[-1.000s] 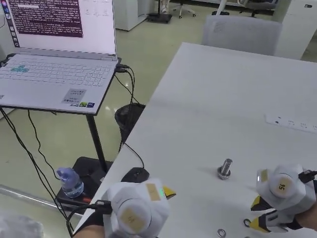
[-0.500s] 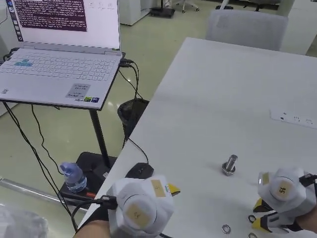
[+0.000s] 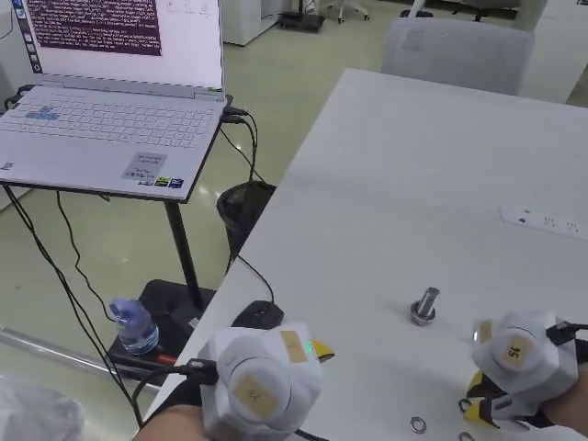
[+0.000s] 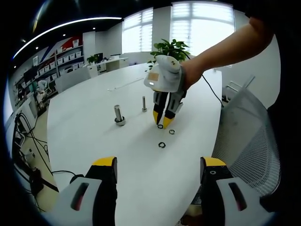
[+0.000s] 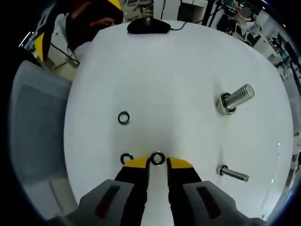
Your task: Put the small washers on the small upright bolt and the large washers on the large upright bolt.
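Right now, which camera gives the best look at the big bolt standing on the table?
The right gripper view: the large bolt appears largest there, thread and wider base both clear. The head view shows it small, upright on the white table. The left gripper view shows it small too, standing left of the small bolt.

Bare table lies open beyond the large bolt (small bolt stands near it).

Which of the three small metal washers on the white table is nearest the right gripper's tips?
The small metal washer between the yellow tips of the right gripper. A second washer lies just outside one jaw; a third washer lies farther out.
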A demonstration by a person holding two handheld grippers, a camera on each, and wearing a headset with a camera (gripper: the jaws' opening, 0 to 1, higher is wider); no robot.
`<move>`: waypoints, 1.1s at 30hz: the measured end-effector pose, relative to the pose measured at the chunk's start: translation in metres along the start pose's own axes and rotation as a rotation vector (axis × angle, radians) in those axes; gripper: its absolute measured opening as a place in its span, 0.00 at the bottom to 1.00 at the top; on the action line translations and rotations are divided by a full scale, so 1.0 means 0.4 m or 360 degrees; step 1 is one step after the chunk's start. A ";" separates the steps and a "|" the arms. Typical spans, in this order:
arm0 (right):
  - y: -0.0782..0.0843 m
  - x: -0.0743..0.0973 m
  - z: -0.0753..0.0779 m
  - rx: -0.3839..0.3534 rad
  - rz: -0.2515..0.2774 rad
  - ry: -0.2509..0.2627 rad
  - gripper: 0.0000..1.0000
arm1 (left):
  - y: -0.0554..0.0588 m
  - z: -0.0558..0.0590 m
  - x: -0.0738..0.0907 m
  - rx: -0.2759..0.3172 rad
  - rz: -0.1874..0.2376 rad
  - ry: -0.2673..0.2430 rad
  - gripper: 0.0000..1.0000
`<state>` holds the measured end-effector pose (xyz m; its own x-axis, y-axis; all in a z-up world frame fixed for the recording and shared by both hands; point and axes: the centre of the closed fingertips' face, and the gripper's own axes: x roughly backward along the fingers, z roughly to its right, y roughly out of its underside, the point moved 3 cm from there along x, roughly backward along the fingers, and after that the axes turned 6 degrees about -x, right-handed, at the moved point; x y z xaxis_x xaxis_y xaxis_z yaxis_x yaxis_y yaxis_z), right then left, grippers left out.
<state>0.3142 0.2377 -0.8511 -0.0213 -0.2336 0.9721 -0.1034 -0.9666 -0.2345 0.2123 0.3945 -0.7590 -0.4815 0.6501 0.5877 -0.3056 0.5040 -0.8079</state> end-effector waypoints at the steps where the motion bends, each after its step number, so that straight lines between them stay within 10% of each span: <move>1: -0.001 -0.001 0.000 0.0000 -0.0021 -0.0002 0.16 | 0.000 0.000 0.000 -0.0003 -0.0003 0.0000 0.71; 20: 0.005 0.002 0.010 -0.0115 -0.0026 -0.0005 0.13 | -0.008 -0.002 -0.004 0.0000 -0.0004 -0.0008 0.69; 33: 0.089 0.083 0.061 -0.0246 -0.0040 0.0037 0.13 | -0.012 0.000 -0.018 -0.0002 -0.0006 -0.0008 0.71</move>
<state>0.3340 0.1930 -0.8274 -0.0399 -0.2051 0.9779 -0.2558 -0.9440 -0.2084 0.2175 0.3873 -0.7593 -0.4845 0.6455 0.5904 -0.3062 0.5071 -0.8057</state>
